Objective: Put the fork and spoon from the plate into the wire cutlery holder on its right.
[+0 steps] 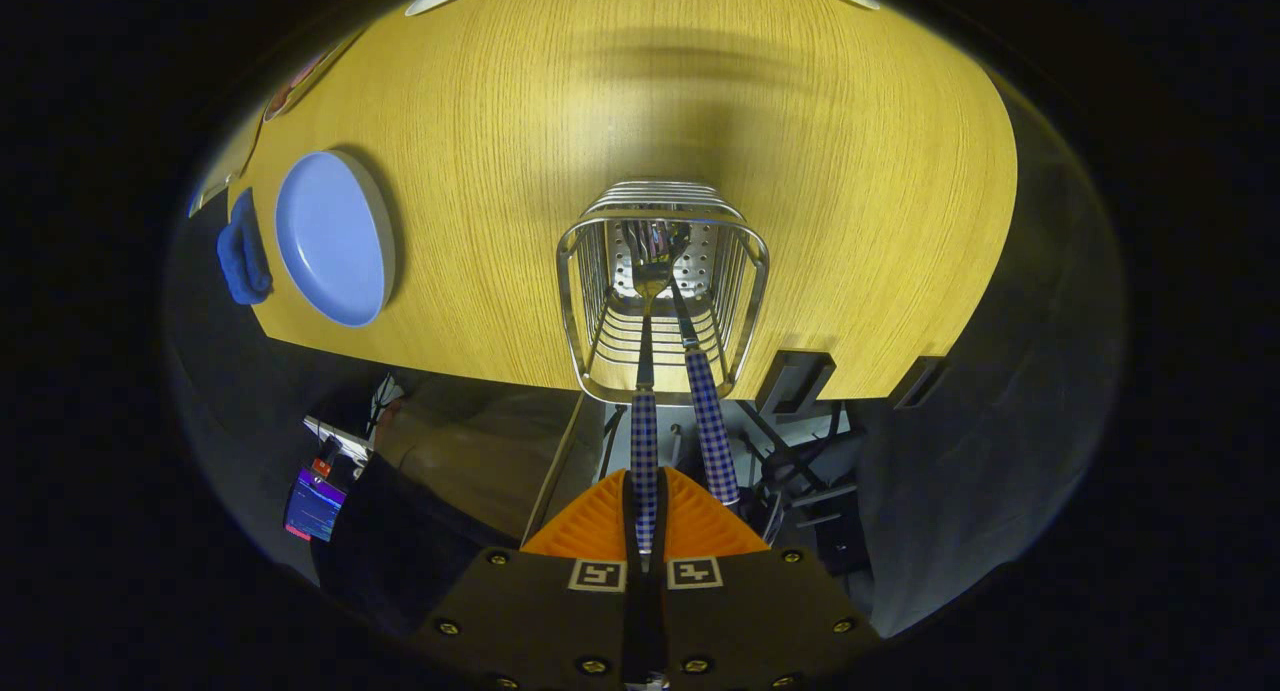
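I look straight down into the wire cutlery holder (662,291), which stands on the yellow wooden table (850,171) near its front edge. My gripper (645,483) is shut on the blue-checked handle of one cutlery piece (645,431), whose metal head reaches down inside the holder. A second checked-handle piece (712,421) leans in the holder just right of it, free of my fingers. I cannot tell which is the fork and which the spoon. The blue plate (335,236) lies to the holder's left with nothing on it.
A blue cloth (243,251) lies against the plate's left side at the table edge. Below the table edge are metal frame parts (800,471) and a small device with a lit screen (315,506).
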Tool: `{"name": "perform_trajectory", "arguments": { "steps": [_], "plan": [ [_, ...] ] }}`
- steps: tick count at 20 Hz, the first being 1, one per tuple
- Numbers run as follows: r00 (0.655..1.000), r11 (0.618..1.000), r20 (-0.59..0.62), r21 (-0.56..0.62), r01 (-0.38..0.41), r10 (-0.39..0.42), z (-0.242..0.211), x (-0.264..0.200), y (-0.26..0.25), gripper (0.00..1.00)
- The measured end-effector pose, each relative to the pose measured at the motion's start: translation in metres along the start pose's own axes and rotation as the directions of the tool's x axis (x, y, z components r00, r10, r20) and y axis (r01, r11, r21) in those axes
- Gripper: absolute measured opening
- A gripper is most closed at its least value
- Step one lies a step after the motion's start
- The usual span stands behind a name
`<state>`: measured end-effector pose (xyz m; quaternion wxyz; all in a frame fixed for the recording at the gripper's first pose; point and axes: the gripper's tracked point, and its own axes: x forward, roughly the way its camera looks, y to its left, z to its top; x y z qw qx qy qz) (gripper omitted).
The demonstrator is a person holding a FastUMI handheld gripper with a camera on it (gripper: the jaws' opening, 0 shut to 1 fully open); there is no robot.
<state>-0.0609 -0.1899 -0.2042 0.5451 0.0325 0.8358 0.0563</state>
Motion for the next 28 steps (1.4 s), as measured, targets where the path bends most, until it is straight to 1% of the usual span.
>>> {"name": "perform_trajectory", "arguments": {
  "steps": [3,4,7,9,10,11,12,13,16,19,21,23,24,25,26,27,28],
  "plan": [
    [1.000,1.000,0.002,0.002,-0.002,0.002,0.001,0.001,0.002,0.01],
    [1.000,1.000,0.004,0.001,-0.001,0.001,0.001,0.000,0.002,0.06],
    [1.000,1.000,0.026,0.005,0.000,0.000,0.005,0.000,0.003,0.09],
    [0.999,1.000,0.041,-0.002,0.014,-0.014,0.006,-0.003,0.000,0.12],
    [0.999,1.000,0.050,-0.005,0.019,-0.018,0.005,-0.006,-0.001,0.28],
    [0.998,1.000,0.059,-0.005,0.018,-0.018,0.003,-0.007,-0.001,0.33],
    [0.997,1.000,0.072,-0.002,0.019,-0.019,0.001,-0.010,-0.001,0.35],
    [0.996,1.000,0.091,-0.004,0.013,-0.013,-0.001,-0.011,0.000,0.35],
    [0.987,0.998,0.155,-0.023,0.058,-0.054,-0.011,-0.016,-0.005,1.00],
    [0.971,0.996,0.229,-0.049,0.079,-0.065,-0.034,-0.019,-0.001,1.00],
    [0.947,0.994,0.311,-0.056,0.098,-0.076,-0.048,-0.028,0.005,1.00],
    [0.897,0.993,0.436,-0.039,0.107,-0.080,-0.061,-0.036,0.007,1.00],
    [0.855,0.993,0.510,-0.013,0.118,-0.094,-0.062,-0.041,0.007,1.00],
    [0.799,0.992,0.590,0.014,0.128,-0.111,-0.059,-0.046,0.008,1.00],
    [0.728,0.989,0.672,0.044,0.141,-0.134,-0.056,-0.052,0.008,1.00],
    [0.648,0.986,0.745,0.085,0.145,-0.159,-0.053,-0.059,0.009,1.00],
    [0.543,0.984,0.822,0.114,0.140,-0.173,-0.046,-0.066,0.015,1.00]
  ]
}}
